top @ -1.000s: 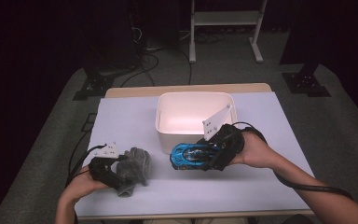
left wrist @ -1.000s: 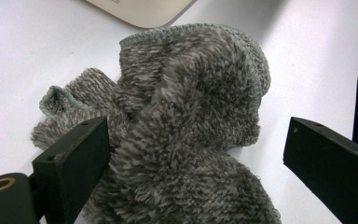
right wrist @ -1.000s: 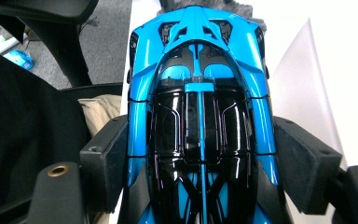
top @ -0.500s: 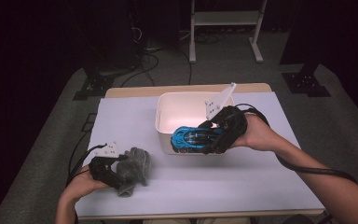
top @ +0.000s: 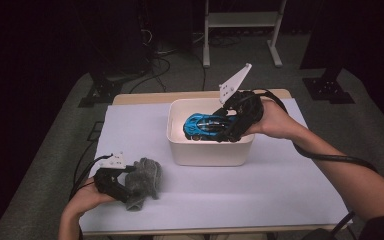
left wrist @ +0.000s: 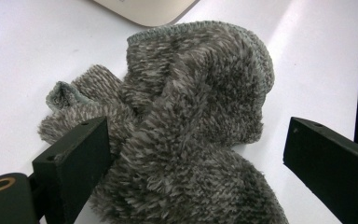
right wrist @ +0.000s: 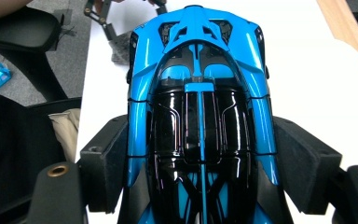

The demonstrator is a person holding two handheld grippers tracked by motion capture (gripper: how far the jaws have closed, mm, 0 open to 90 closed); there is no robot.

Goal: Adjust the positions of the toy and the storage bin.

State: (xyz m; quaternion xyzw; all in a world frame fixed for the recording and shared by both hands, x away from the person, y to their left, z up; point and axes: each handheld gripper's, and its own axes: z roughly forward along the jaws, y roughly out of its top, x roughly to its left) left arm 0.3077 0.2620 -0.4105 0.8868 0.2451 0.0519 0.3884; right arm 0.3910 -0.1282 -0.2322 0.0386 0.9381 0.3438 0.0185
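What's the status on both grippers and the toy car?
Right gripper clamped on blue toy car, over white bin. Left gripper open around grey cloth. Nothing blocking.

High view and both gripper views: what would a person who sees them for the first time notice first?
First the bright blue toy car, clamped by its sides between the fingers of the right gripper and held over the open white bin in the middle of the table. Next the fuzzy grey cloth, bunched near the table's front left edge, where the left gripper stands open around it.
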